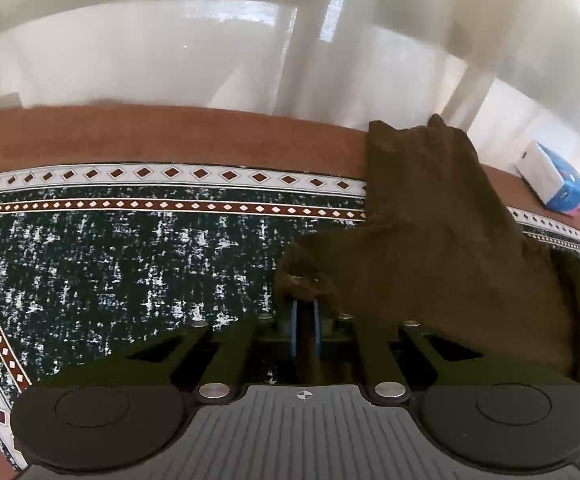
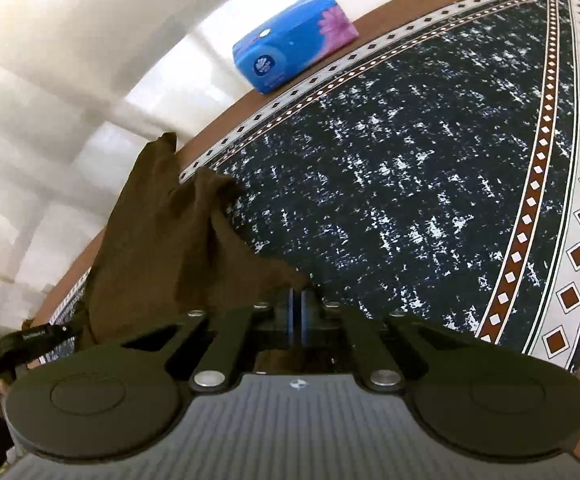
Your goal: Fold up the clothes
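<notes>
table: brown felt top point(image 1: 170, 136), dark speckled diamond-bordered mat point(image 1: 130, 264) | room: pale walls | left tool point(image 1: 306, 312), right tool point(image 2: 299, 300): both clamped on brown cloth garment point(image 1: 430, 248)

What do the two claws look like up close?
Each claw, left claw and right claw, has blue finger pads, black linkage bars with silver bolts, two round black discs, and a grey ribbed body with a small crosshair mark.
</notes>
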Available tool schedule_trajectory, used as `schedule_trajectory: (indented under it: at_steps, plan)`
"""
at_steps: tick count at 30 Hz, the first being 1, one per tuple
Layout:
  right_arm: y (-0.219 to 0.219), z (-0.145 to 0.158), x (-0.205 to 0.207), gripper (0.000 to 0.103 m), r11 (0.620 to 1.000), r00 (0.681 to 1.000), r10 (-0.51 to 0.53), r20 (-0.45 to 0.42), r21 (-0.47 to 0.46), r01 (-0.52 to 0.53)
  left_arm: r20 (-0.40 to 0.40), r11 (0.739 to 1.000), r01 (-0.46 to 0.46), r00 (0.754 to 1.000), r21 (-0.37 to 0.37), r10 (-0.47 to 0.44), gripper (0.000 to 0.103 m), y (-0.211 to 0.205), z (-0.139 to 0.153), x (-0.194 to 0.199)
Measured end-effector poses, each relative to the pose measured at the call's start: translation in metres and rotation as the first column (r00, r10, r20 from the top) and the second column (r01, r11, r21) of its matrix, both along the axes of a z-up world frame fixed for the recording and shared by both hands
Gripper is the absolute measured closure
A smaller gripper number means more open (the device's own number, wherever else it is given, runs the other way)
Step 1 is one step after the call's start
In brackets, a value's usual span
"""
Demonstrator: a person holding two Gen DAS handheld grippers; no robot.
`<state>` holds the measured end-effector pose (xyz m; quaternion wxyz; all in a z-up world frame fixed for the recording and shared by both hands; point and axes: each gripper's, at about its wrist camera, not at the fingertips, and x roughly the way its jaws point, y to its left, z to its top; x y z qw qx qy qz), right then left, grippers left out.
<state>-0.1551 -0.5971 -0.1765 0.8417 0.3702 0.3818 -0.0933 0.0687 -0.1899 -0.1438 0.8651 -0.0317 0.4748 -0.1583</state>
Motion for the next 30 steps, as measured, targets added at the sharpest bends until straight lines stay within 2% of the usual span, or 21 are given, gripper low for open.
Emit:
schedule_trajectory:
  at_steps: [1, 2, 3, 5, 8, 11, 13, 15, 19, 23, 25, 30]
  plan:
    - [0.002, 0.002, 0.002, 0.095, 1.000, 1.000, 0.017, -0.004, -0.005, -0.017, -0.006, 1.000, -0.005, 1.000, 0.000, 0.005, 0.072, 0.002, 0.002, -0.001]
    - [0.003, 0.005, 0.003, 0.087, 1.000, 1.000, 0.028, -0.009, -0.005, -0.028, -0.005, 1.000, -0.013, 1.000, 0.003, 0.013, 0.066, 0.004, 0.007, -0.003]
    - [0.003, 0.011, 0.002, 0.071, 0.999, 0.999, 0.036, -0.007, -0.005, -0.036, 0.010, 1.000, -0.018, 1.000, 0.004, 0.018, 0.066, 0.009, 0.013, -0.008]
    - [0.008, 0.030, -0.009, 0.052, 0.997, 0.997, 0.063, 0.043, -0.035, -0.062, 0.037, 1.000, -0.007, 0.999, -0.019, 0.008, 0.063, 0.022, 0.030, -0.023]
    - [0.017, 0.057, -0.035, 0.049, 0.987, 0.985, 0.150, 0.084, -0.072, -0.144, 0.058, 0.999, 0.036, 0.998, -0.039, -0.033, 0.056, 0.042, 0.050, -0.065]
    - [0.034, 0.071, -0.066, 0.042, 0.955, 0.960, 0.276, 0.045, -0.126, -0.269, 0.048, 0.995, 0.090, 0.995, -0.042, -0.088, 0.051, 0.059, 0.061, -0.120]
    - [0.043, 0.071, -0.089, 0.040, 0.926, 0.937, 0.350, 0.000, -0.153, -0.345, 0.024, 0.993, 0.113, 0.993, -0.038, -0.112, 0.046, 0.067, 0.061, -0.161]
    - [0.051, 0.066, -0.112, 0.040, 0.905, 0.917, 0.396, -0.050, -0.148, -0.399, -0.008, 0.994, 0.100, 0.995, -0.045, -0.101, 0.045, 0.075, 0.057, -0.201]
    - [0.060, 0.048, -0.153, 0.040, 0.899, 0.899, 0.425, -0.105, -0.070, -0.433, -0.096, 0.997, 0.059, 0.993, -0.056, -0.064, 0.037, 0.089, 0.042, -0.259]
    - [0.067, 0.033, -0.183, 0.040, 0.889, 0.880, 0.451, -0.147, -0.009, -0.457, -0.120, 0.997, 0.078, 0.990, -0.002, -0.077, 0.035, 0.081, 0.030, -0.296]
    - [0.072, 0.027, -0.195, 0.040, 0.884, 0.872, 0.462, -0.161, 0.011, -0.467, -0.127, 0.996, 0.084, 0.989, 0.024, -0.080, 0.034, 0.076, 0.025, -0.301]
    - [0.087, 0.018, -0.211, 0.041, 0.878, 0.863, 0.476, -0.170, 0.045, -0.476, -0.151, 0.993, 0.114, 0.982, -0.015, -0.115, 0.033, 0.073, 0.020, -0.302]
